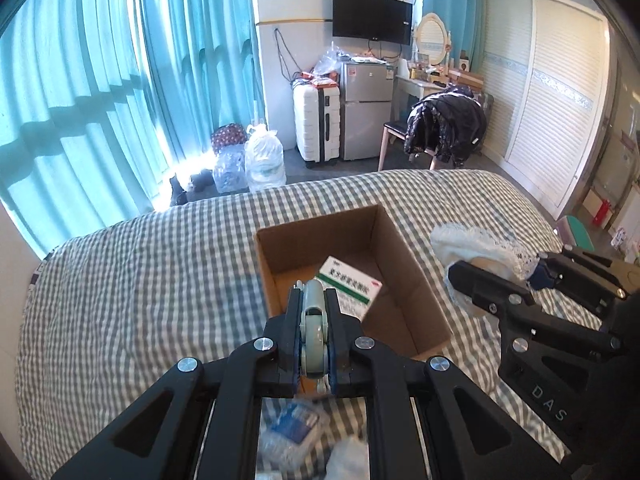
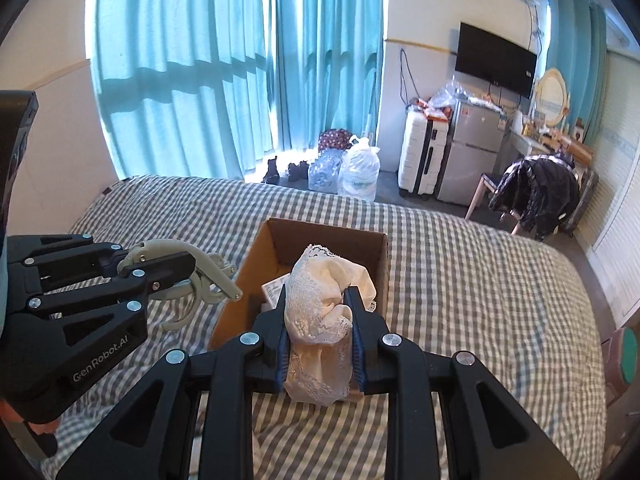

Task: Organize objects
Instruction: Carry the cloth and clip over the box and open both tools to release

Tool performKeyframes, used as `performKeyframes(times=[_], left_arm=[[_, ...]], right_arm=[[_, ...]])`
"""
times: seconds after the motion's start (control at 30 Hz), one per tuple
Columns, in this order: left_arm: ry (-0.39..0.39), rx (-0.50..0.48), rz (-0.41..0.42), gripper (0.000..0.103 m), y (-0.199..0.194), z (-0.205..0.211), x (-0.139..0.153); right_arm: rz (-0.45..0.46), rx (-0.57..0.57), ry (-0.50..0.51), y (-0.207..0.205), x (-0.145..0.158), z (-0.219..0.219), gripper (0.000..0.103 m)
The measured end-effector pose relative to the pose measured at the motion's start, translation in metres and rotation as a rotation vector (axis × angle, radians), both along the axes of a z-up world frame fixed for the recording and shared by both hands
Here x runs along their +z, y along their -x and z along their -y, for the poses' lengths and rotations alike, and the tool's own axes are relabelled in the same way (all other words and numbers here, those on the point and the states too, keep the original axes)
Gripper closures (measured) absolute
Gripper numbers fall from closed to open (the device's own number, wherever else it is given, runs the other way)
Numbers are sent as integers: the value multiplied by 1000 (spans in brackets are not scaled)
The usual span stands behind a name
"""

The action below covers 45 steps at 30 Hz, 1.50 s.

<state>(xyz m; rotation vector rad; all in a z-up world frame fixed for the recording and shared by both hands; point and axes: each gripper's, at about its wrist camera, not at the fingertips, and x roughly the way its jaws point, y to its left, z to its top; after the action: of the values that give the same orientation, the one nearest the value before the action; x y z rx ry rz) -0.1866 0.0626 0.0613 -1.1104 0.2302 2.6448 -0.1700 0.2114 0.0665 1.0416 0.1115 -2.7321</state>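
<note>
An open cardboard box (image 1: 404, 276) sits on the checked bed (image 1: 140, 280) and holds a white and green medicine box (image 1: 352, 284). My left gripper (image 1: 313, 296) is shut on a grey plastic clip (image 1: 313, 320) just above the box's near edge. In the right wrist view the box (image 2: 248, 276) lies ahead, and the left gripper (image 2: 176, 276) holds the grey clip (image 2: 208, 276) at its left side. My right gripper (image 2: 318, 304) is shut on a white lace cloth (image 2: 320, 320) over the box's near end; it also shows in the left wrist view (image 1: 480, 252).
Plastic-wrapped packets (image 1: 296, 436) lie on the bed below my left gripper. Beyond the bed stand a white suitcase (image 1: 316, 124), a small fridge (image 1: 366, 108), bags of bottles (image 1: 264, 160) and a chair with a black jacket (image 1: 444, 124). Teal curtains cover the window.
</note>
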Motion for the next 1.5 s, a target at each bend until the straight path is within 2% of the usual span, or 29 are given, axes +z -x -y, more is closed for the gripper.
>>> performKeyframes(times=[0.3, 0.37, 0.73, 0.8, 0.9, 0.93, 0.97, 1.0, 1.03, 1.07, 1.1, 1.13, 1.17, 1.2, 1.33, 1.5], left_arm=[[1, -2, 72, 94, 41, -12, -47], [12, -2, 67, 94, 46, -15, -54], [41, 11, 69, 94, 91, -26, -74], [41, 0, 81, 94, 98, -29, -79], [40, 3, 87, 94, 101, -30, -84], [38, 2, 83, 93, 101, -30, -84], [34, -4, 83, 91, 99, -30, -83], [35, -10, 84, 88, 97, -30, -83], [42, -16, 83, 85, 95, -29, -82], [51, -16, 80, 76, 93, -29, -81], [64, -7, 70, 57, 89, -27, -78], [74, 4, 60, 45, 86, -23, -75], [79, 21, 43, 27, 83, -19, -70], [73, 33, 31, 18, 80, -15, -65], [36, 66, 35, 16, 69, 2, -41], [59, 89, -13, 14, 42, 15, -11]], right_arm=[[97, -18, 4, 55, -52, -14, 79], [122, -23, 21, 65, -65, -15, 79], [182, -44, 55, 82, -102, -19, 79], [187, -52, 68, 83, -107, -20, 77], [195, -66, 70, 84, -110, -23, 67], [192, -65, 72, 83, -110, -24, 64], [185, -71, 76, 81, -109, -26, 56], [179, -80, 76, 80, -107, -26, 49], [168, -93, 77, 77, -104, -28, 38], [158, -99, 82, 75, -100, -29, 32], [148, -100, 84, 73, -97, -30, 31], [139, -99, 83, 71, -93, -29, 29], [129, -107, 76, 67, -87, -31, 25], [124, -115, 74, 65, -82, -32, 23], [91, -141, 94, 48, -56, -36, 21], [50, -147, 69, 18, -19, -31, 20]])
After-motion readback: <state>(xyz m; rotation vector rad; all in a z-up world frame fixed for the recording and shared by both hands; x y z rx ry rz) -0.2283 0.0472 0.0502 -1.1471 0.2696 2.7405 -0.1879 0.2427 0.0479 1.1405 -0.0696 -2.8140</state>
